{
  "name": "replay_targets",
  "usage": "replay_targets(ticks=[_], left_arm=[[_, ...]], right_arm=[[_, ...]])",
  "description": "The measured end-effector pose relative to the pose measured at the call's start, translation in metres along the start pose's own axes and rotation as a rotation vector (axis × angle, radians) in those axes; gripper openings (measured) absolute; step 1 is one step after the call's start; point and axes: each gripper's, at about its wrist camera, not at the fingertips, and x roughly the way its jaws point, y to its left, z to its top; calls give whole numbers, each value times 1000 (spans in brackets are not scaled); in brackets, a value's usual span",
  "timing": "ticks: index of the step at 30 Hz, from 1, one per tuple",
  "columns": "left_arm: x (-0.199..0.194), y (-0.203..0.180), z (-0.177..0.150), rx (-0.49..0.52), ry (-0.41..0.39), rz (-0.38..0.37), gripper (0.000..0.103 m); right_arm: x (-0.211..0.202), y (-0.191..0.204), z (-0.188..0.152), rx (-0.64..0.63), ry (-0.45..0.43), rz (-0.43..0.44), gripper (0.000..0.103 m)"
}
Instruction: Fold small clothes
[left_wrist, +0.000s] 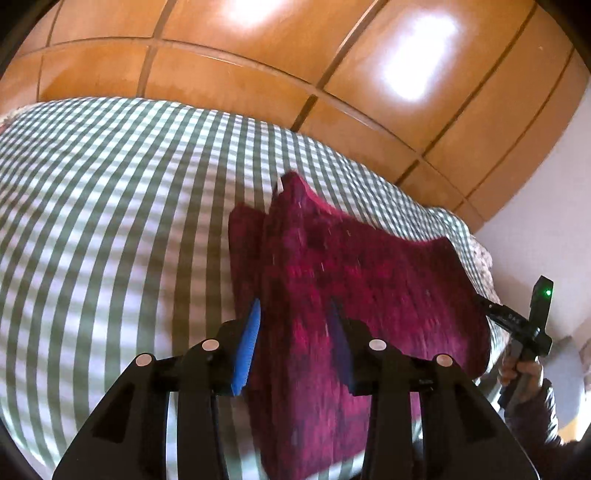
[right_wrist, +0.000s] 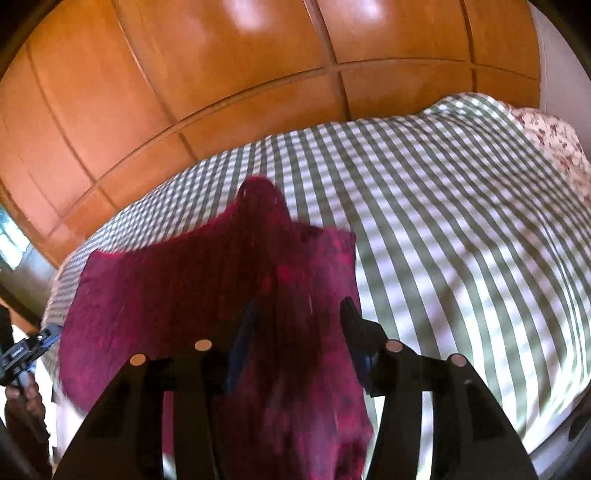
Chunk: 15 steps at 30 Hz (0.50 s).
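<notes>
A: Magenta garment spread over the checked bed, partly folded?

B: One side flap turned in; more folds left. Left gripper and right gripper: jaws parted, gripping nothing.

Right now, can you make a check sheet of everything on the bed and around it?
Surface: green-and-white checked bedcover, bare apart from the garment.
Job's things: one dark red garment, blurred, spread between both grippers.
Clutter: nothing seen.
Grippers: left gripper and right gripper each have red cloth between parted fingers; grip unclear.
Cables: nothing seen.
Surroundings: wooden panelled wardrobe behind the bed; floral fabric at the bed's far corner.
</notes>
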Motion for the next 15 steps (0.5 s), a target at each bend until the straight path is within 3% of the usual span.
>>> replay_targets(ticks=[3, 4, 6, 9, 12, 15], left_arm=[[25, 10, 13, -56, 26, 45, 55], [33, 13, 16, -74, 33, 34, 55], [48, 19, 23, -109, 59, -1, 55], [51, 15, 28, -71, 41, 6, 14], [38, 12, 30, -53, -28, 20, 13], [50, 23, 28, -82, 0, 83, 13]], right_arm=[[25, 9, 17, -16, 22, -23, 48], [31, 9, 19, -23, 32, -30, 46], [41, 14, 22, -51, 59, -32, 30], [36, 25, 23, -112, 33, -55, 17], [20, 29, 33, -127, -47, -52, 16], [36, 33, 34, -148, -40, -105, 15]])
